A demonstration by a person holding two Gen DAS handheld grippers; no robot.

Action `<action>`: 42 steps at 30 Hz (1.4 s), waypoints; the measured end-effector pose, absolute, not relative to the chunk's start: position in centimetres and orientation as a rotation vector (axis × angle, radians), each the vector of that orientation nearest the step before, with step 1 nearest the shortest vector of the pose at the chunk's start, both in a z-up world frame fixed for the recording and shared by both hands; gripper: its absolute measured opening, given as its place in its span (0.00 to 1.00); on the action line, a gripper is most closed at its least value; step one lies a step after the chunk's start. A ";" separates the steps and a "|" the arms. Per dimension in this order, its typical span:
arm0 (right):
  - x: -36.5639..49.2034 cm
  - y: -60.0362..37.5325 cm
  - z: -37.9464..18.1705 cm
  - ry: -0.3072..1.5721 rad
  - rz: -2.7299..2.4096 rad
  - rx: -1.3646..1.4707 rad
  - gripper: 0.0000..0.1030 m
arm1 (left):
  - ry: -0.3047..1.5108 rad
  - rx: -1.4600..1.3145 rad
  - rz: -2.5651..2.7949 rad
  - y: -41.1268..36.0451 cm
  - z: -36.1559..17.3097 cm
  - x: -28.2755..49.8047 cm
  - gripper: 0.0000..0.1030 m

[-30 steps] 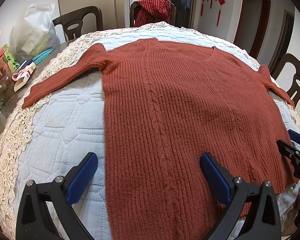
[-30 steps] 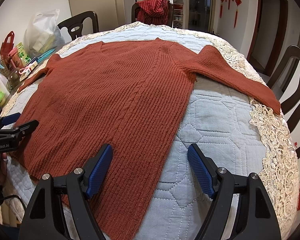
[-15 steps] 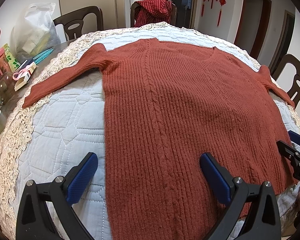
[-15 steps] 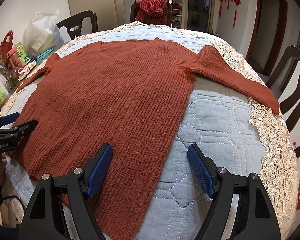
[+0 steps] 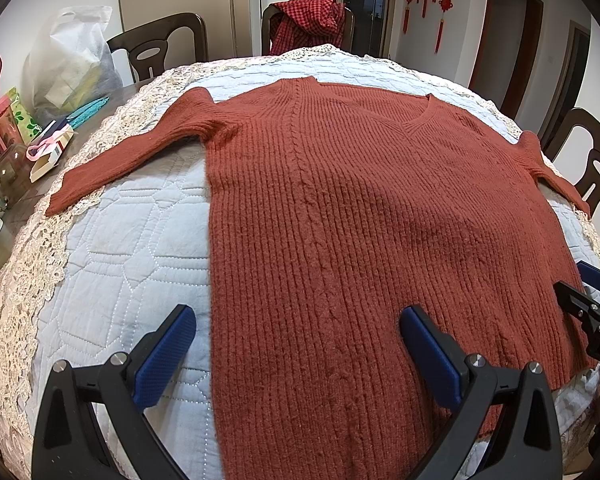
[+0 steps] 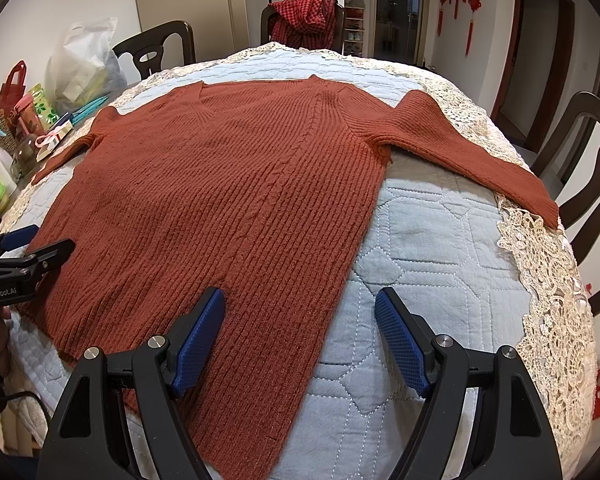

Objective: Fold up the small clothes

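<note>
Basically nothing has changed over the last second: the sweater [image 5: 364,216] stays spread flat on the quilt [image 5: 120,264] covering the tabletop, sleeves out toward the left and right edges, hem at the near edge. Left gripper [image 5: 296,356] and right gripper [image 6: 300,332] both hover spread wide, pinching nothing, so I'd say folding hasn't begun. Container-wise, there's a white bag [image 5: 72,56] at the far-left edge with stuff inside I can't make out.

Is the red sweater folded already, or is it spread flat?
Spread flat: the sweater lies open on the quilt, both sleeves out sideways, no fold visible.
</note>
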State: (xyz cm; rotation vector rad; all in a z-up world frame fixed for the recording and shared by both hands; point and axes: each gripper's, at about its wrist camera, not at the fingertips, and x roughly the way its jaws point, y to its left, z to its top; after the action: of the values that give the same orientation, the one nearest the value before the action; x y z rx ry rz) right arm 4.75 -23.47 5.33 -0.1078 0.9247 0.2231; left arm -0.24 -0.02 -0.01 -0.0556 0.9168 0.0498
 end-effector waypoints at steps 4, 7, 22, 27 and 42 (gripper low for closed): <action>4.7 -23.5 5.3 0.924 0.223 -0.107 0.75 | 0.916 -0.055 0.050 -0.1 0.0 -0.2 1.00; 4.7 -23.5 5.3 0.924 0.224 -0.107 0.75 | 0.917 -0.055 0.050 -0.1 0.0 -0.2 1.00; 4.8 -23.6 5.3 0.928 0.224 -0.098 0.75 | 0.916 -0.054 0.050 -0.1 -0.1 -0.3 1.00; 4.7 -23.6 5.2 0.922 0.225 -0.100 0.75 | 0.916 -0.054 0.050 -0.1 -0.1 -0.3 1.00; 4.8 -23.6 5.4 0.930 0.223 -0.103 0.75 | 0.917 -0.055 0.060 0.2 0.2 -0.2 1.00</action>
State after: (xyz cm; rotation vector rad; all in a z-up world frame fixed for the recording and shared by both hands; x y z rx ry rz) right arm 4.80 -23.56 5.37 -0.1025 0.9296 0.2234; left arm -0.20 0.21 0.17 -0.0552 0.9165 0.0596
